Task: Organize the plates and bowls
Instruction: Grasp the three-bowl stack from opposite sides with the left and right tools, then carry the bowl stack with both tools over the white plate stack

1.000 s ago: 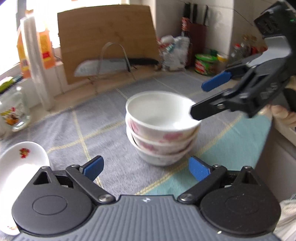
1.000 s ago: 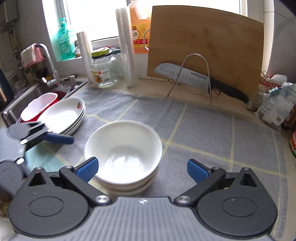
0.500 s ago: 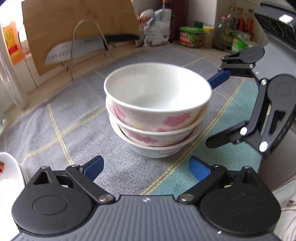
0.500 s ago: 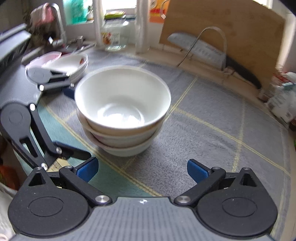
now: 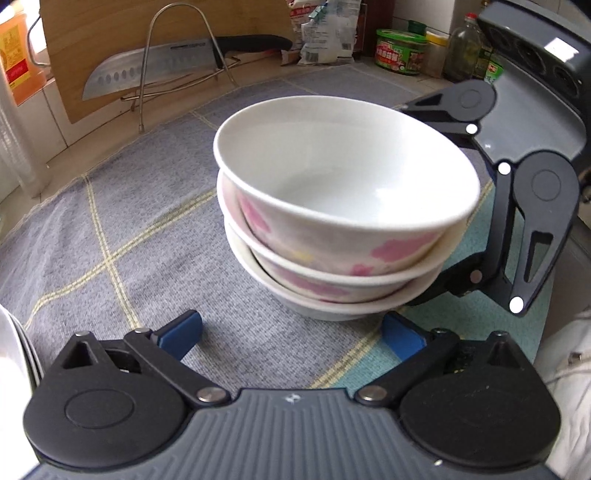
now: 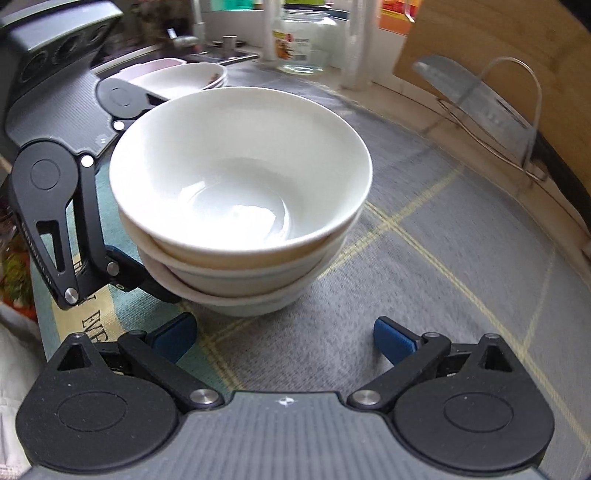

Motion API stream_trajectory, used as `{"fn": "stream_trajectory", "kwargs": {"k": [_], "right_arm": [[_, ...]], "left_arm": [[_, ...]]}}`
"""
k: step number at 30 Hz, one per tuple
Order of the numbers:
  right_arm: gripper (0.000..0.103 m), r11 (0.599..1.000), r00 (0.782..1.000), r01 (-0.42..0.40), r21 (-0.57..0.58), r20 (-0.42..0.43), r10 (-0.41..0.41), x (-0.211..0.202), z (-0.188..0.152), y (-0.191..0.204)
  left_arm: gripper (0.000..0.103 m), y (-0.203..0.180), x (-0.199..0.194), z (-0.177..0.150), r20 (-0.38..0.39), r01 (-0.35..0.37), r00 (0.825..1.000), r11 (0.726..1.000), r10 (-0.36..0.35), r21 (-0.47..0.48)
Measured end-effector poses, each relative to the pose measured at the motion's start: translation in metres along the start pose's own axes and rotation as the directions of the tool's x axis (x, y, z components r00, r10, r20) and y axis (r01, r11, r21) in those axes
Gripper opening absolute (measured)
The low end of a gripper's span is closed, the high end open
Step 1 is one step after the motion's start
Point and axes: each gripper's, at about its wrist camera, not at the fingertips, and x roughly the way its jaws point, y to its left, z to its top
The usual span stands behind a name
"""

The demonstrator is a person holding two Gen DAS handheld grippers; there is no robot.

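A stack of three white bowls with pink flowers (image 5: 343,206) stands on the grey checked mat (image 5: 129,221); it also shows in the right wrist view (image 6: 240,192). My left gripper (image 5: 291,332) is open, low and close in front of the stack. My right gripper (image 6: 284,336) is open, low on the stack's other side. Each gripper shows in the other's view beside the bowls. A stack of white plates (image 6: 177,77) sits near the sink; its edge (image 5: 11,354) is at my left.
A knife (image 5: 177,62) rests on a wire rack against a wooden cutting board (image 6: 498,33) at the back. Jars and packets (image 5: 399,51) stand at the far right. A glass jar (image 6: 303,40) and the sink (image 6: 207,55) lie by the window.
Both grippers have dropped lower and moved closer to the bowl stack from opposite sides. The bowls have not moved.
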Motion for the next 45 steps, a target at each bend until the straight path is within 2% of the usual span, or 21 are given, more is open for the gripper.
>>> {"fn": "stream_trajectory", "kwargs": {"k": [4, 8, 13, 16, 20, 29, 45], "right_arm": [[0.103, 0.998, 0.999, -0.041, -0.043, 0.008, 0.042, 0.002, 0.009, -0.001], [0.101, 0.992, 0.998, -0.059, -0.115, 0.006, 0.060, -0.006, 0.017, 0.003], [0.087, 0.979, 0.995, -0.098, -0.177, -0.032, 0.094, -0.008, 0.029, 0.006], [0.086, 0.976, 0.995, -0.099, -0.193, -0.051, 0.091, -0.009, 0.033, 0.009], [0.086, 0.977, 0.994, -0.105, -0.185, -0.060, 0.095, -0.010, 0.033, 0.010], [0.086, 0.977, 0.991, -0.126, -0.171, -0.061, 0.117, -0.017, 0.033, 0.006], [0.086, 0.977, 0.990, -0.136, -0.164, -0.064, 0.127, -0.013, 0.035, 0.006]], "left_arm": [[0.102, 0.005, 0.001, 0.003, -0.006, 0.031, 1.000, 0.998, -0.031, 0.050], [0.098, 0.013, 0.002, 0.008, -0.019, 0.099, 0.995, 0.988, -0.097, 0.121], [0.091, 0.017, -0.003, 0.012, -0.004, 0.170, 0.985, 0.957, -0.174, 0.233], [0.085, 0.017, -0.005, 0.016, 0.000, 0.195, 0.979, 0.938, -0.204, 0.286], [0.084, 0.019, -0.005, 0.021, -0.004, 0.240, 0.968, 0.919, -0.251, 0.314], [0.085, 0.022, 0.004, 0.032, -0.028, 0.279, 0.958, 0.899, -0.286, 0.339], [0.084, 0.023, 0.001, 0.032, -0.045, 0.285, 0.956, 0.888, -0.289, 0.361]]}}
